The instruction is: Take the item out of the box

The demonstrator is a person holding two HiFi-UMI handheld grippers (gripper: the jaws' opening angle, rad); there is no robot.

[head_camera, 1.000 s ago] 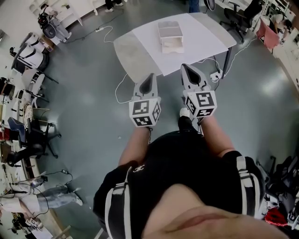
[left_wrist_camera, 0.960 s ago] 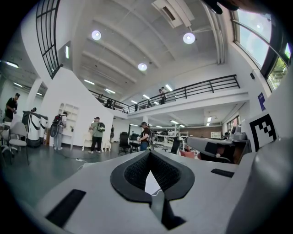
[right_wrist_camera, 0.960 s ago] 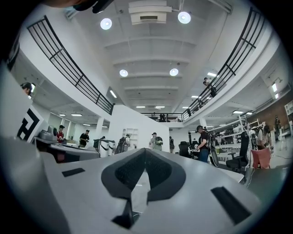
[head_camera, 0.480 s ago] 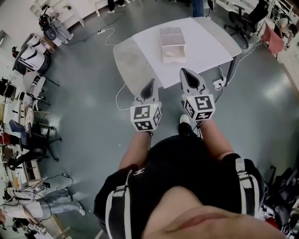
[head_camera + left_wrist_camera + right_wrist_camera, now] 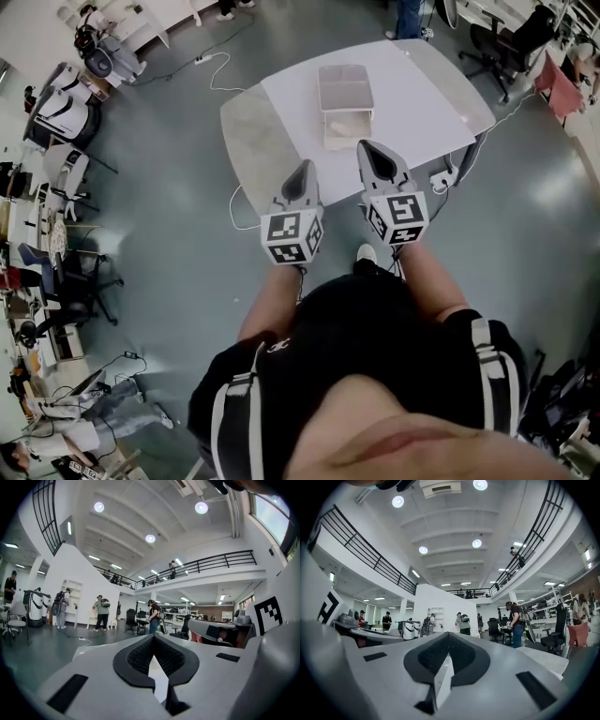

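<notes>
- At the far left of the head view, a black office chair (image 5: 75, 281) and a white machine (image 5: 61, 103) stand on the smooth grey floor (image 5: 178, 216), well apart from the table.
- The grey table (image 5: 246, 131) with rounded corners carries a large white sheet (image 5: 422, 89) that covers its middle; a bare grey strip of the top shows at each end.
- The grey plastic left gripper (image 5: 305, 167), with its cube of square markers, is held out in front of the person. Its 2 jaws are closed, the tips meet, and nothing is between them. In the head view its tip lies over the near edge of the table, left of the box and apart from it.
- The pale, shallow, rectangular box (image 5: 345, 89) stands on the white sheet near the middle of the table. It shows 2 parts, 1 behind the other. The far part looks translucent and grey inside. The near part holds a pale cream item (image 5: 345, 127), which is inside the box; it is too small to tell its shape.
- The grey plastic right gripper (image 5: 367, 147), also with a marker cube, has its 2 jaws closed on nothing. In the head view its tip lies just beside the near right corner of the box; I cannot tell if it touches.
- At the far right, a pink chair (image 5: 561, 84) stands beside another desk.
</notes>
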